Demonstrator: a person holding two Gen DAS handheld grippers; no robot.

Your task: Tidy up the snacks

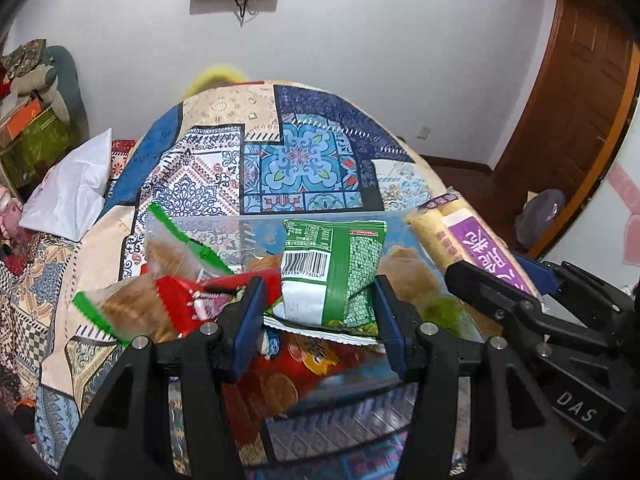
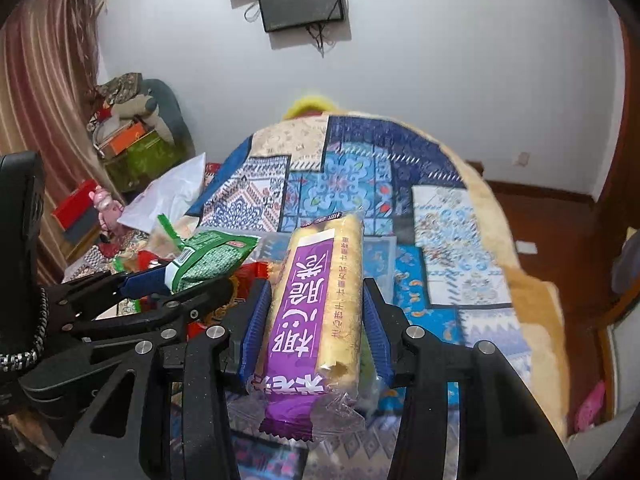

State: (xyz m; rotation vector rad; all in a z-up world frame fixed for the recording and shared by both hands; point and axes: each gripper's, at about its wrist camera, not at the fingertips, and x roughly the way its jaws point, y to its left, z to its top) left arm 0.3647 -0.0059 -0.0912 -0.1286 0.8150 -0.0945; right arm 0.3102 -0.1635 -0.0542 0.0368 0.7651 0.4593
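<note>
My left gripper is shut on a green snack bag with a barcode, holding it just above a clear plastic bin. In the bin lie a red packet and clear green-edged packs of round cakes. My right gripper is shut on a long purple-labelled pack of yellow rice rolls, which points away from the camera. In the left wrist view the rice roll pack and the right gripper hang at the bin's right. In the right wrist view the green bag sits to the left.
The bin rests on a bed with a blue and beige patterned quilt. A white pillow lies at the bed's left, with stacked boxes and clothes behind it. A wooden door and brown floor are on the right.
</note>
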